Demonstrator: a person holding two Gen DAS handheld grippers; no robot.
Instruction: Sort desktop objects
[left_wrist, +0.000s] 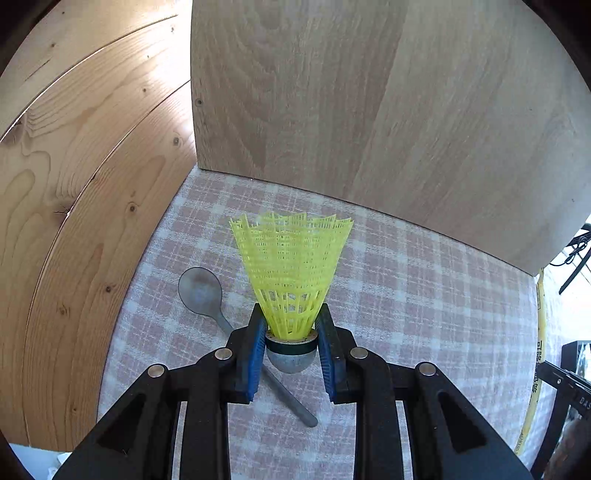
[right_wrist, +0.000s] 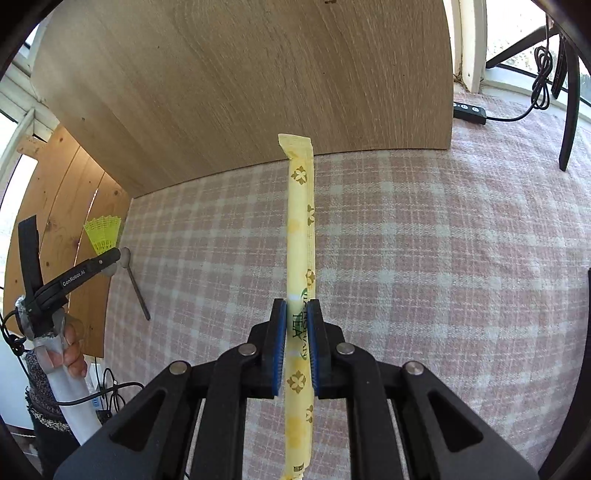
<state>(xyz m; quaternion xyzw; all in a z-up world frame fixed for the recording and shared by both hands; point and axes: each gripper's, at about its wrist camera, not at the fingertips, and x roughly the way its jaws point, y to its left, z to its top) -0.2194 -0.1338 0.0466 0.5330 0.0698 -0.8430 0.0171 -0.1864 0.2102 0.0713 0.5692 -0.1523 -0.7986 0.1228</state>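
My left gripper (left_wrist: 291, 332) pinches the yellow shuttlecock (left_wrist: 291, 266) by its base, spoon (left_wrist: 201, 291) at ten o'clock, while my right gripper (right_wrist: 296, 314) clamps the tea stick (right_wrist: 301, 229).

Plastic mesh shuttlecock (left_wrist: 291, 269), dull metal spoon (left_wrist: 201, 291), woven checked cloth (left_wrist: 424, 295).

Two matte black plastic grippers, left gripper (left_wrist: 291, 332) and right gripper (right_wrist: 297, 332), alike in build. Ribbed blue rubber pads (left_wrist: 255, 354) lining the inner faces of the jaws. Round silver rivets (left_wrist: 156, 370) at the pivots of angular black linkage arms with triangular cut-outs. White "GenRobot.AI" lettering (right_wrist: 73, 277) along the side of the left unit, seen from the right wrist. Silver tape-wrapped grey handle (right_wrist: 66, 384) below it, black strap (right_wrist: 28, 243) above, thin black cable (right_wrist: 110, 387) trailing. Speckled black-and-white knit sleeve (right_wrist: 38, 376) on the person's arm.
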